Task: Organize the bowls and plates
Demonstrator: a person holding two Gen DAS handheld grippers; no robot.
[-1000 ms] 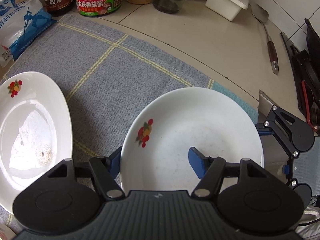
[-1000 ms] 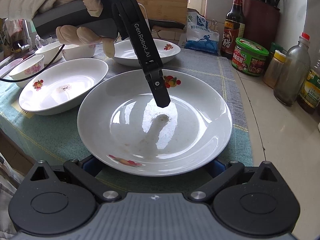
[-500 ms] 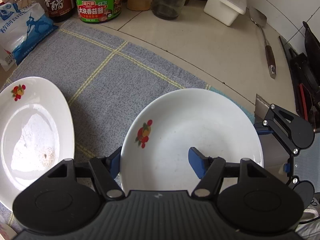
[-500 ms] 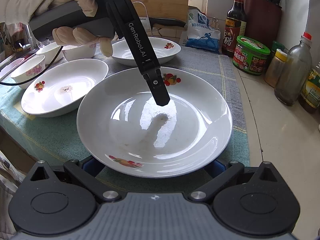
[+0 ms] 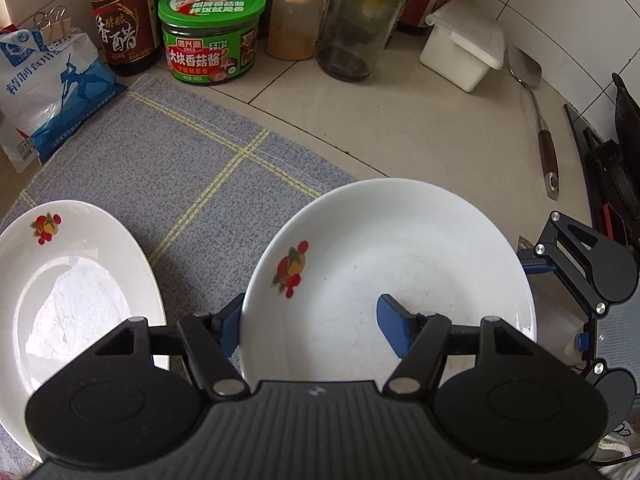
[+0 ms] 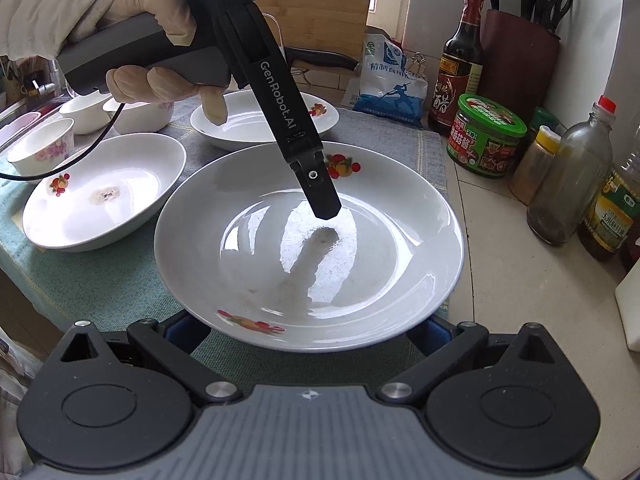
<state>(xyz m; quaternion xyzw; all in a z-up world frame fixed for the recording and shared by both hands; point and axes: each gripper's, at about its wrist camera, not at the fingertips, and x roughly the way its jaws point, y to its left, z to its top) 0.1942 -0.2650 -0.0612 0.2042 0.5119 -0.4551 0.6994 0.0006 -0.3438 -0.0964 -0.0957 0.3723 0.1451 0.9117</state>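
- Between the left gripper's (image 5: 310,330) two blue fingers sits the near rim of a white plate (image 5: 400,248) with a fruit print; one pad (image 5: 394,330) hangs over the plate's inside, the other is outside and below the rim. The jaws stand apart, and whether the pads touch the plate cannot be told.
- Left of those fingers, a second plate (image 5: 76,280) lies on the grey checked cloth (image 5: 192,160), apart from the first.
- Beyond the fingertips stand a green-lidded jar (image 5: 210,36), a vinegar bottle (image 5: 120,16) and a salt bag (image 5: 48,92).
- Ahead of the right gripper (image 6: 306,330) the same plate (image 6: 380,240) fills the view, its near edge over the wide-spread blue fingers (image 6: 426,330); contact cannot be told.
- Farther out, a third plate (image 6: 100,208) and small bowls (image 6: 40,150) rest to the left.
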